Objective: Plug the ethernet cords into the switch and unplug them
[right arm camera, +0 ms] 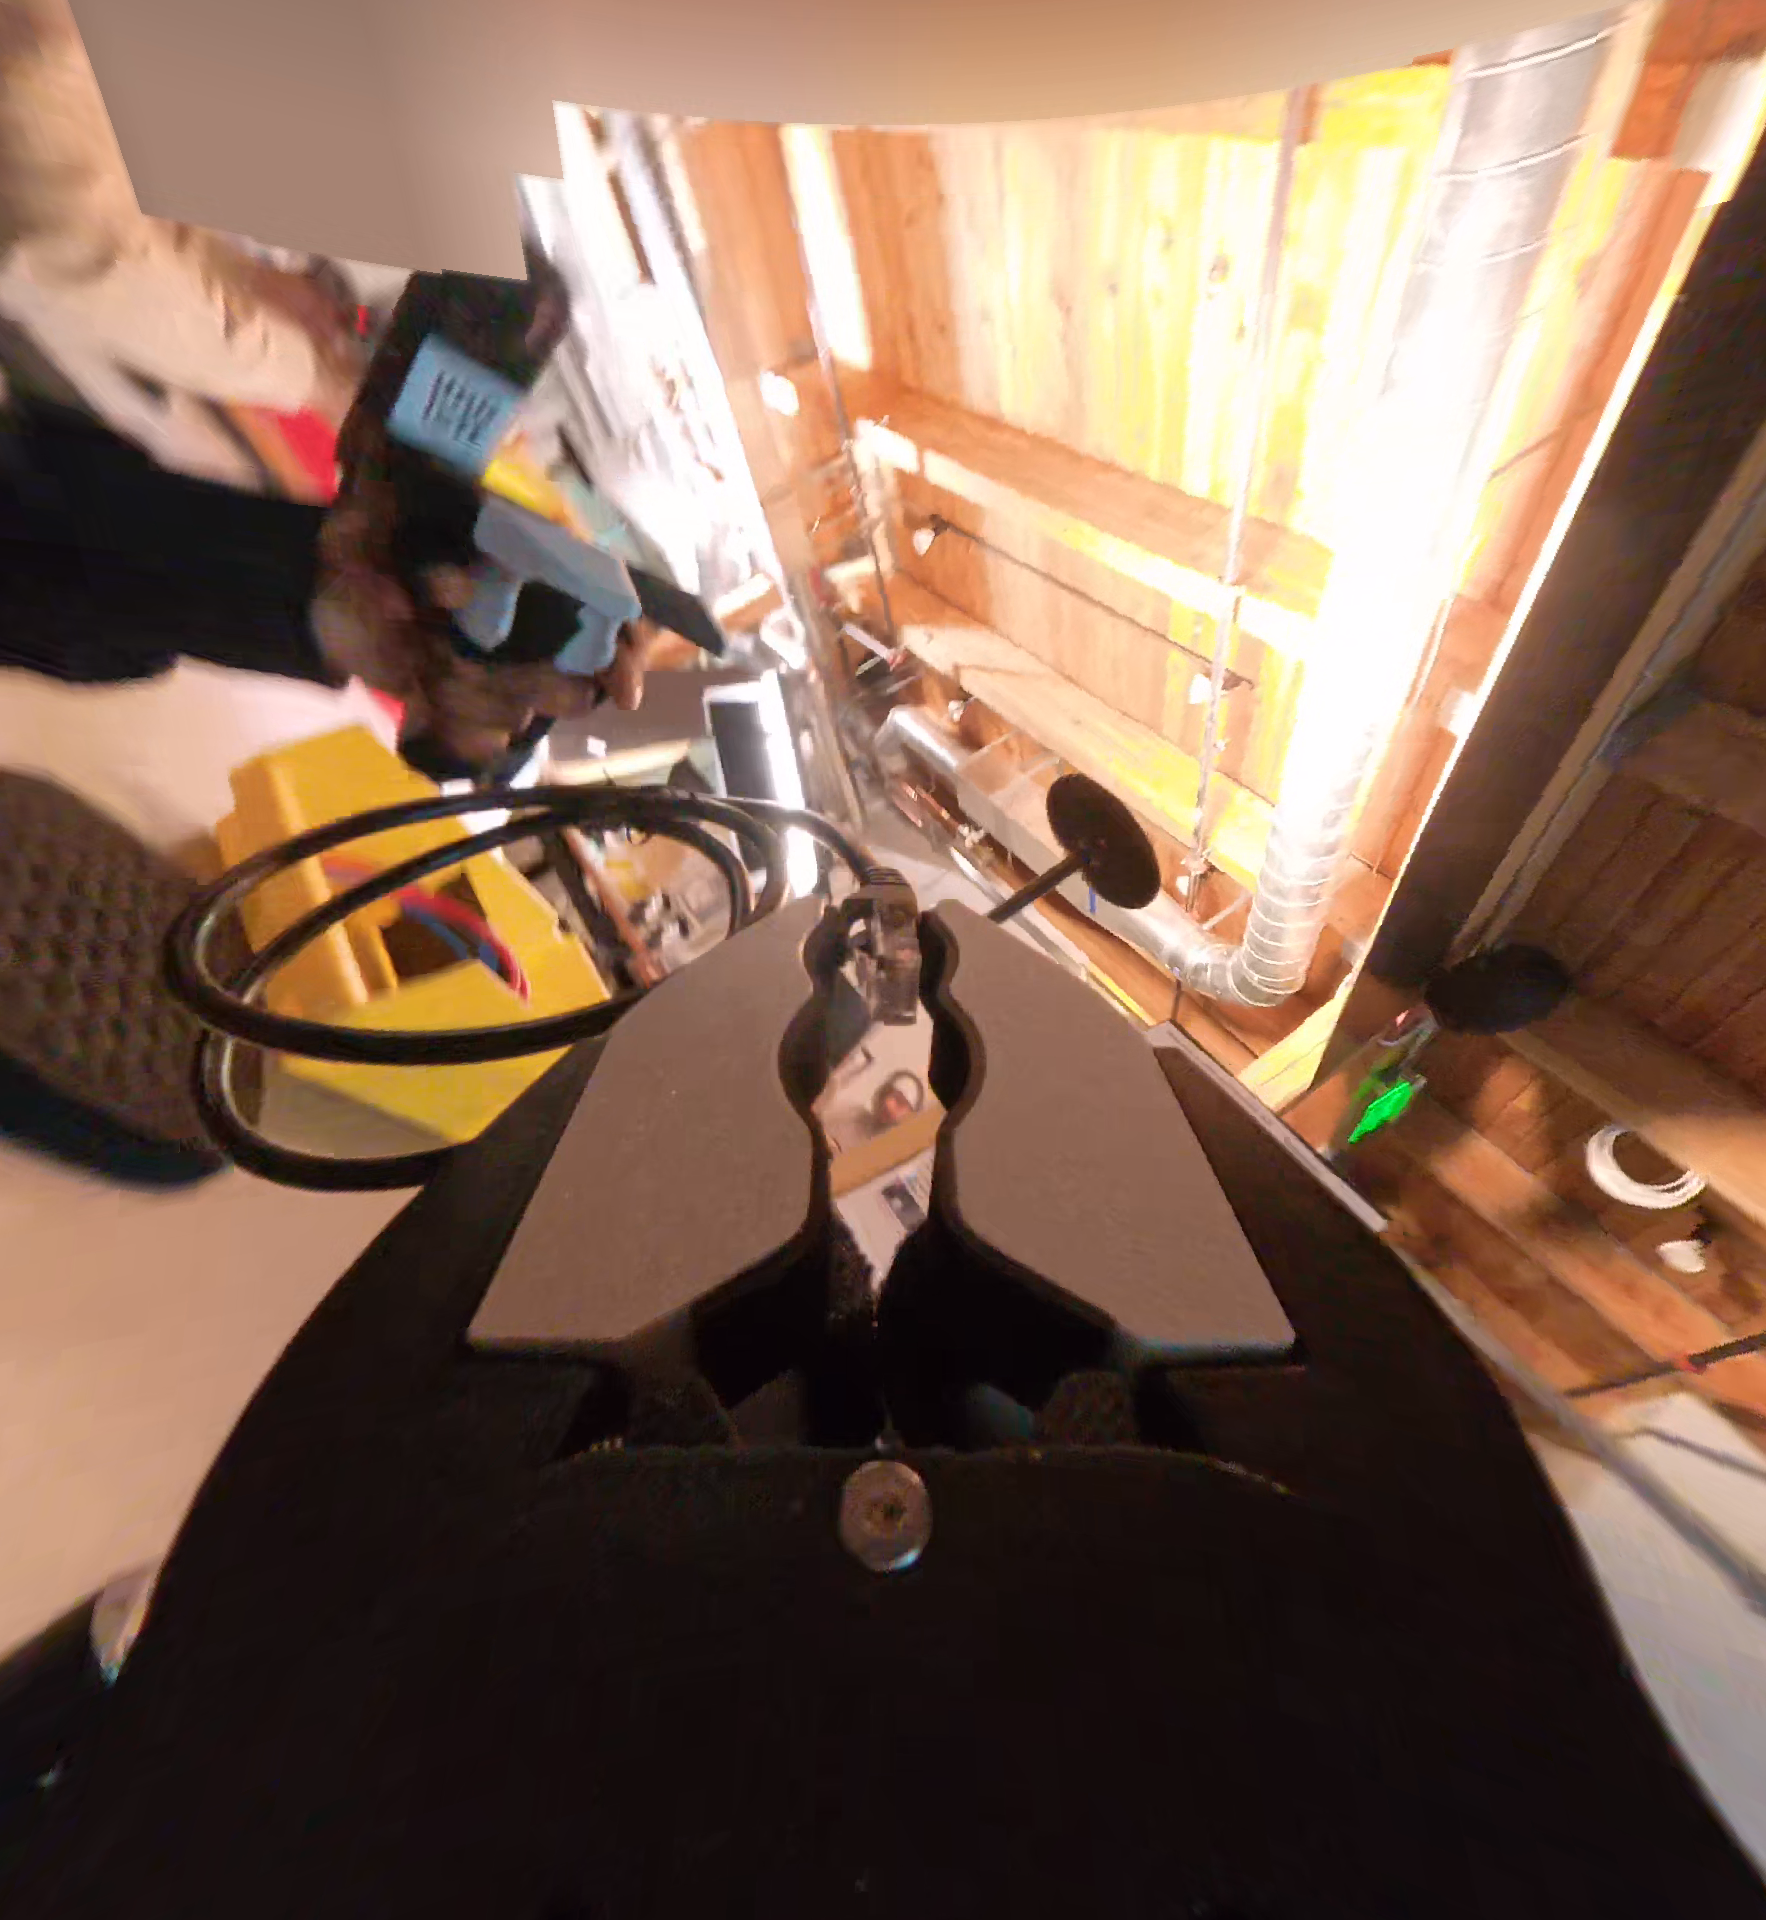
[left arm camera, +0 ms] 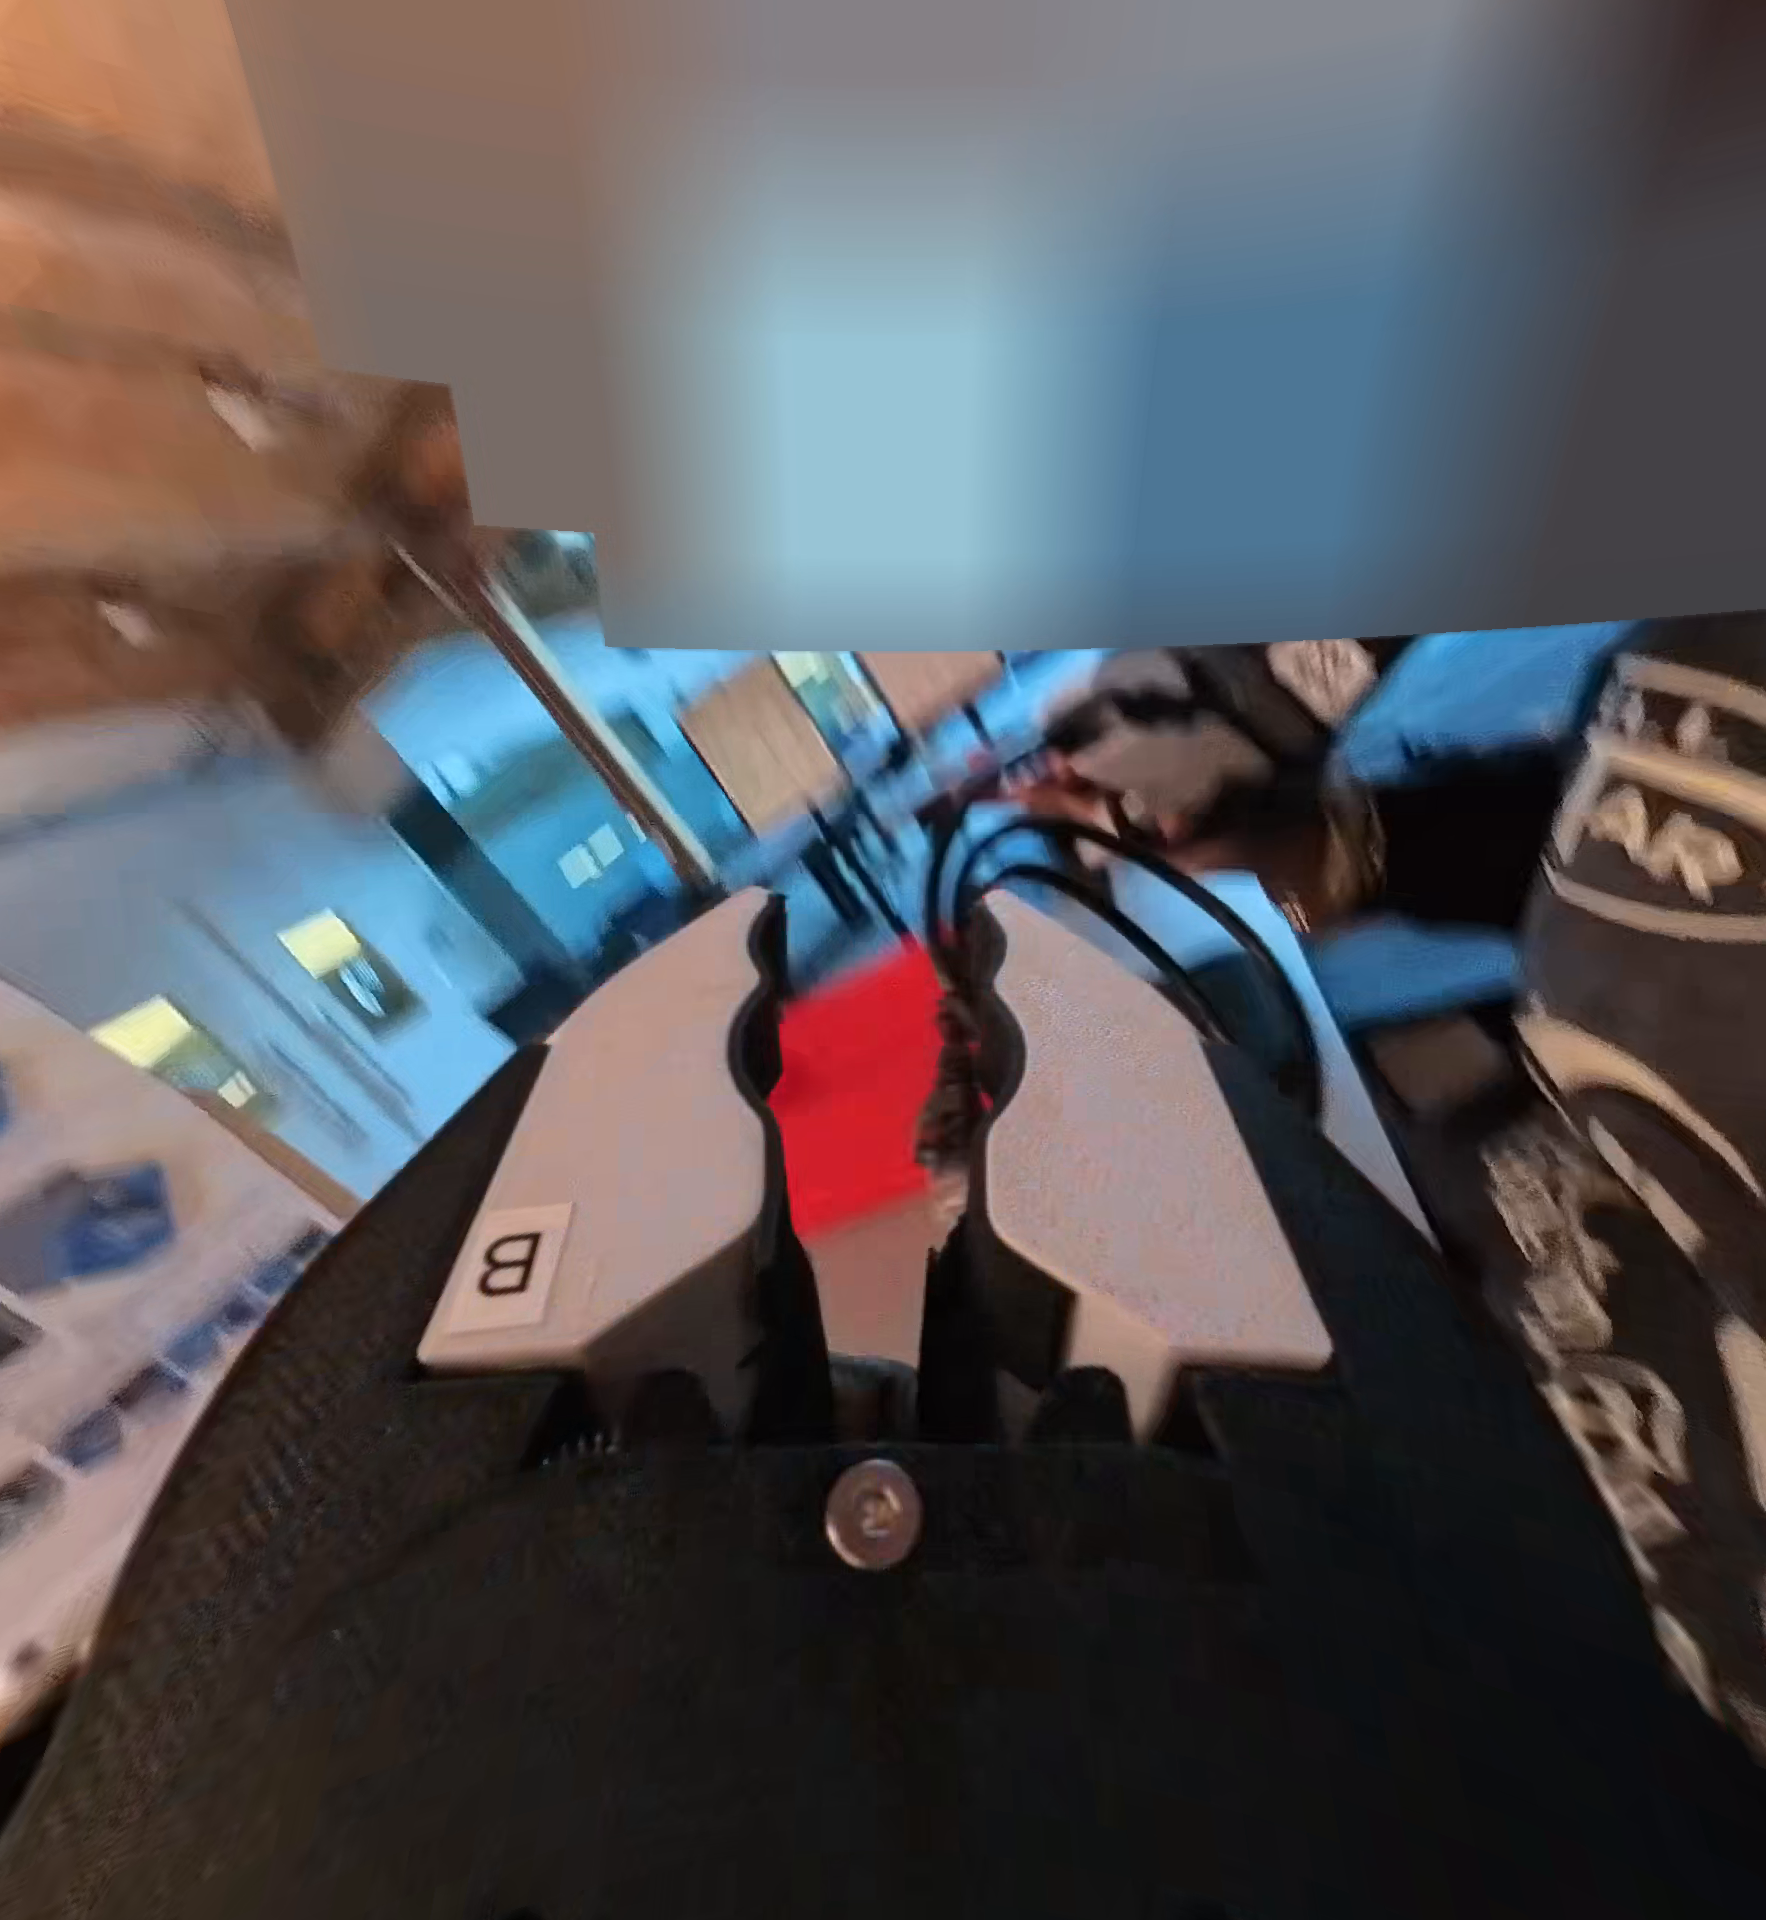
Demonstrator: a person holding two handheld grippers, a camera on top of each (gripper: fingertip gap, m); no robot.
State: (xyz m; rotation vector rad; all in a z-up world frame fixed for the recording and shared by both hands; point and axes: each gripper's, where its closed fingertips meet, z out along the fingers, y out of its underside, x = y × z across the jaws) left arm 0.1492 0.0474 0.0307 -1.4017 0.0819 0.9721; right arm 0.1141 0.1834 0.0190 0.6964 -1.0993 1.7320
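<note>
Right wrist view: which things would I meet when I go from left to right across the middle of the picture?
Black shoe → coiled black cable → yellow box → cable plug held at the right gripper tips → black disc → silver duct.

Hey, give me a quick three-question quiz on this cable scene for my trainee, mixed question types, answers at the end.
1. True or false: the right gripper grips an ethernet plug at its fingertips.
2. Multiple choice: the black cable behind that plug is A) straight, B) coiled in loops, C) cut.
3. Short answer: is the switch visible in either wrist view?

Key: 1 true. 2 B. 3 No; the left gripper stands parted with only a blurred room and a red patch beyond it.
</note>
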